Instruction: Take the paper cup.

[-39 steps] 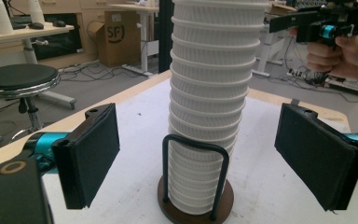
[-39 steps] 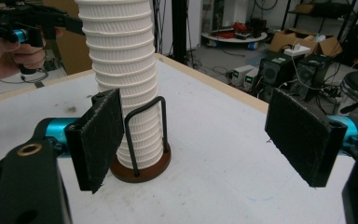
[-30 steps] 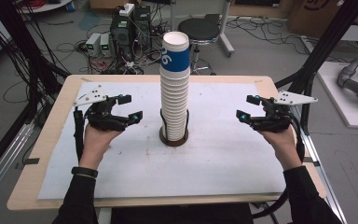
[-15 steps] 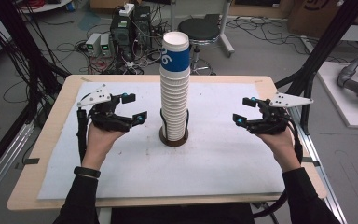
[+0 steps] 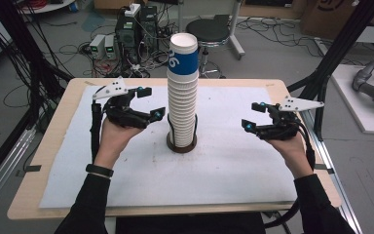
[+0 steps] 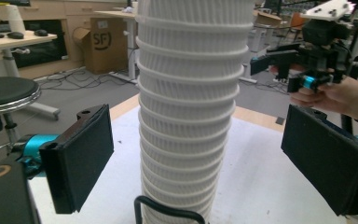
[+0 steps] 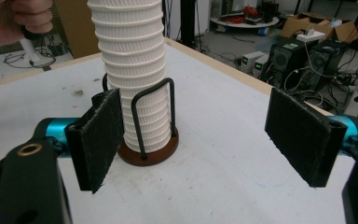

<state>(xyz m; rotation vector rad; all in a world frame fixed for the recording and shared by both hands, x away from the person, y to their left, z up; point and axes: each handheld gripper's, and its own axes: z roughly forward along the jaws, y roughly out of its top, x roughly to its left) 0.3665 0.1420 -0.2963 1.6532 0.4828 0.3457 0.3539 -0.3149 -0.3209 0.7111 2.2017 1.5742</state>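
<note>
A tall stack of white ribbed paper cups (image 5: 182, 97), its top cup banded blue, stands in a round brown holder (image 5: 181, 144) with black wire uprights at the middle of the white mat. My left gripper (image 5: 151, 103) hovers just left of the stack, halfway up it. Its jaws have just been opening; the pads (image 6: 81, 154) stand wide, with the stack (image 6: 189, 107) straight ahead between them and untouched. My right gripper (image 5: 252, 116) is open to the right, apart from the stack. Its pads (image 7: 303, 137) hold nothing, and the stack (image 7: 130, 70) and holder (image 7: 151, 153) lie ahead to the left.
The white mat (image 5: 224, 170) covers a wooden table (image 5: 39, 195). Behind the far edge are a black stool (image 5: 213, 30) and computer boxes with cables (image 5: 129, 31) on the floor. Black frame posts (image 5: 338, 46) rise at the table's right and left.
My left gripper has risen, moved closer to the stack and opened its jaws wider. The right gripper has shifted only slightly, its jaws unchanged.
</note>
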